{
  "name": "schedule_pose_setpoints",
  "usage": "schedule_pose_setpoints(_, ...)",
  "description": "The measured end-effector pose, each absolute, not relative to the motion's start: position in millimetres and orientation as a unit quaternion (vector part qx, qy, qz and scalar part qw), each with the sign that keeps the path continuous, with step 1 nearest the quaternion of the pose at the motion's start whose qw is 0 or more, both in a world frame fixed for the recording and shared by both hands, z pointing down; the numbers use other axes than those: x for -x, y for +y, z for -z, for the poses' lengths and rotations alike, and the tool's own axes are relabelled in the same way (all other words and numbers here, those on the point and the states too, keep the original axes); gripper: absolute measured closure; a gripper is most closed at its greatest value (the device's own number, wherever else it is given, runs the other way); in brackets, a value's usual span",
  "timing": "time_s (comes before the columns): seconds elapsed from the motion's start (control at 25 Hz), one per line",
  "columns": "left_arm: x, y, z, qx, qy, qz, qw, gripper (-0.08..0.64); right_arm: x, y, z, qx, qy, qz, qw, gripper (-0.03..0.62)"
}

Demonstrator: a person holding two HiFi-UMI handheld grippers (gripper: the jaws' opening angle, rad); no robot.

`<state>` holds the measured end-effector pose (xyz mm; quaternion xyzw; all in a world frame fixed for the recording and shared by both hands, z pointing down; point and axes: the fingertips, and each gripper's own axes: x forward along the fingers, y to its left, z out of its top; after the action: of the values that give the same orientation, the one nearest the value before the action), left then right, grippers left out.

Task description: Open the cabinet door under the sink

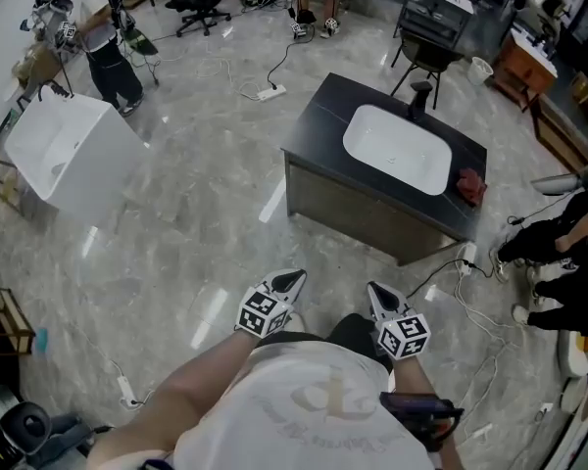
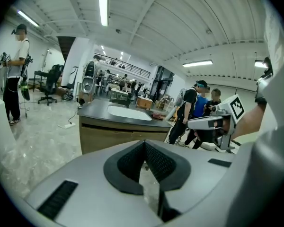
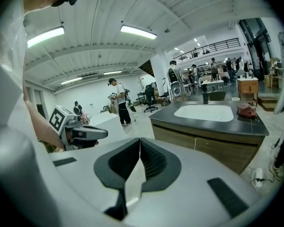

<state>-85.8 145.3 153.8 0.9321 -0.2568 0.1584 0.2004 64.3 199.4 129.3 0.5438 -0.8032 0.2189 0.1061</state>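
The sink cabinet stands a few steps ahead of me, with a black countertop and a white basin. Its wooden doors are closed, and a seam shows between them. In the left gripper view the cabinet shows from its front-left corner. My left gripper and right gripper are held side by side near my body, well short of the cabinet. Both point toward it. The left gripper's jaw tips meet with nothing between them, and so do the right gripper's.
A dark faucet and a red cloth sit on the countertop. Cables and a power strip lie on the floor by the cabinet's right corner, near a seated person. A white tub and a standing person are at the far left.
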Motion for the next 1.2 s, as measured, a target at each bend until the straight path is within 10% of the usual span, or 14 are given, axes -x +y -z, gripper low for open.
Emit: schedule_pose_setpoints(1.2,-34,50,-203,-0.923,-0.202,-0.258,0.2,0.549,-169,83,-234,-0.564,-0.762,-0.261,0.181,0.577)
